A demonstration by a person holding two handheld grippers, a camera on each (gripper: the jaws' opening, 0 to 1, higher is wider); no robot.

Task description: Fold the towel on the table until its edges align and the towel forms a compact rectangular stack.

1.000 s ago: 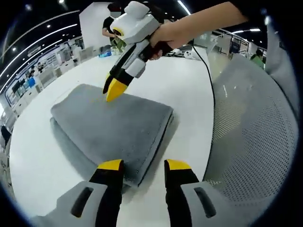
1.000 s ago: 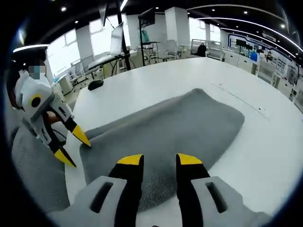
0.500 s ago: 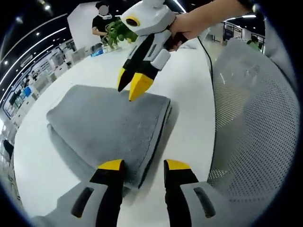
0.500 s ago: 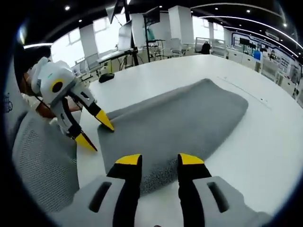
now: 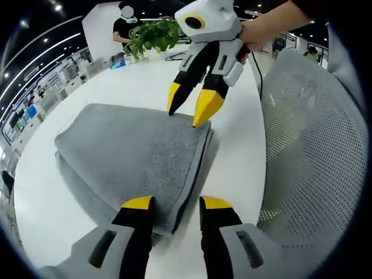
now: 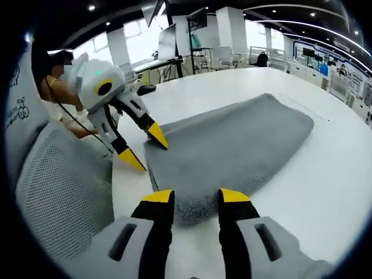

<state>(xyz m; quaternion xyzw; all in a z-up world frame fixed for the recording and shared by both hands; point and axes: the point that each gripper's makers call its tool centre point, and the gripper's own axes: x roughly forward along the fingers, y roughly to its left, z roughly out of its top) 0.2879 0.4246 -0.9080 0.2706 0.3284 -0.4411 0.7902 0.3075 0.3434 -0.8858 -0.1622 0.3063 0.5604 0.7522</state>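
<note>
- The right gripper has shifted from mid-towel to the near corner of the folded grey terry towel.
- Both claws gape wide, holding nothing; the left gripper straddles the other near corner.
- The towel looks soft, light and floppy: best pinched through all layers at those corners.

Both views are brightly and evenly lit by ceiling light strips and spots. Mild glare is seen on the white surface. Soft shadows are cast beside the towel. Straight lines are bent by fisheye distortion and softened toward the edges.
</note>
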